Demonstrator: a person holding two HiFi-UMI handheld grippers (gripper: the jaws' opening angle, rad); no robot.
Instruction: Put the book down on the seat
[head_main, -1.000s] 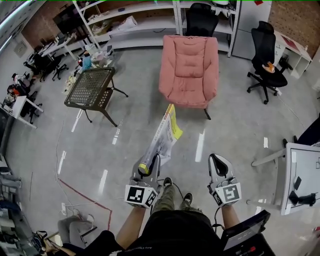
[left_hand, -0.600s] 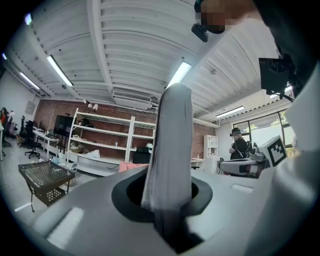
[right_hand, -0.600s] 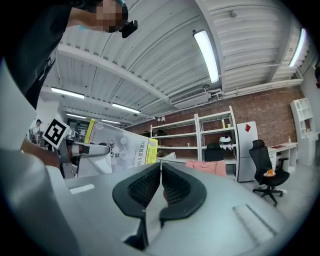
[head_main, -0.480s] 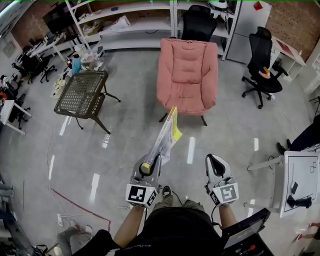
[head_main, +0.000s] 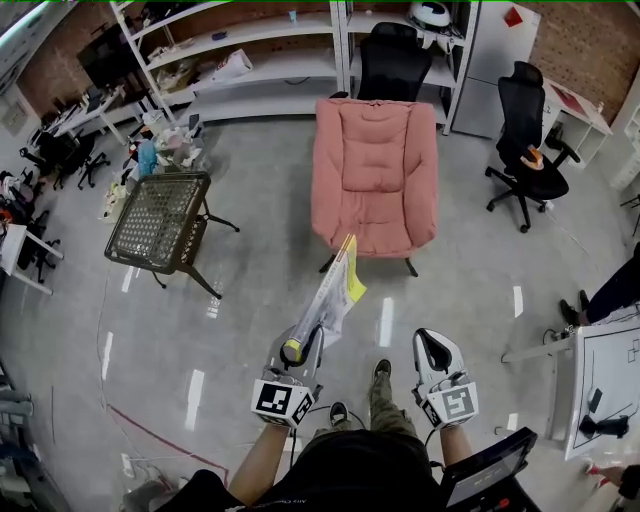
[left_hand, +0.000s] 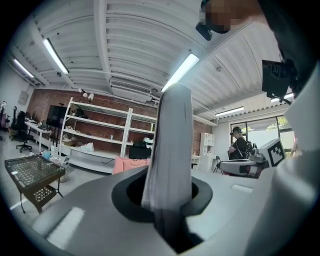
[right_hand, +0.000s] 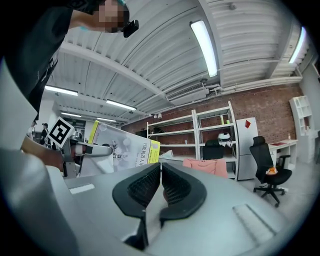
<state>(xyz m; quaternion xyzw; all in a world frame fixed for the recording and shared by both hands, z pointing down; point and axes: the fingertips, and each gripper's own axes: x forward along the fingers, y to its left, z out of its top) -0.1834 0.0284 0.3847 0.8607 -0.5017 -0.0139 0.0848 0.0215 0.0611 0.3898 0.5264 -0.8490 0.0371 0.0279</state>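
Over the last second the person has walked forward, and the pink armchair (head_main: 375, 170) sits lower and larger in the head view than it did. The tip of the book (head_main: 335, 290) now overlaps the front edge of the seat in that view, where a gap of floor separated them before. The grip has not changed. The left hand-held gripper (head_main: 299, 346) is clamped on the lower end of the book, jaws only a little apart with the book's thickness between them, and the book juts forward and upward, tilted. The right hand-held gripper (head_main: 437, 350) is closed on nothing, its pads meeting in its own view. It is carried level beside the left one.

The task looks to be in its approach. The book is still in the air in front of the chair, and laying it on the cushion probably needs a few more steps and a lowering.

The floor between the person and the chair is bare. A mesh-topped desk (head_main: 158, 215) stands well apart at centre left. Two black office chairs (head_main: 525, 130) and white shelves (head_main: 250, 60) line the top of the frame. A white desk (head_main: 605, 370) sits at the lower right edge.
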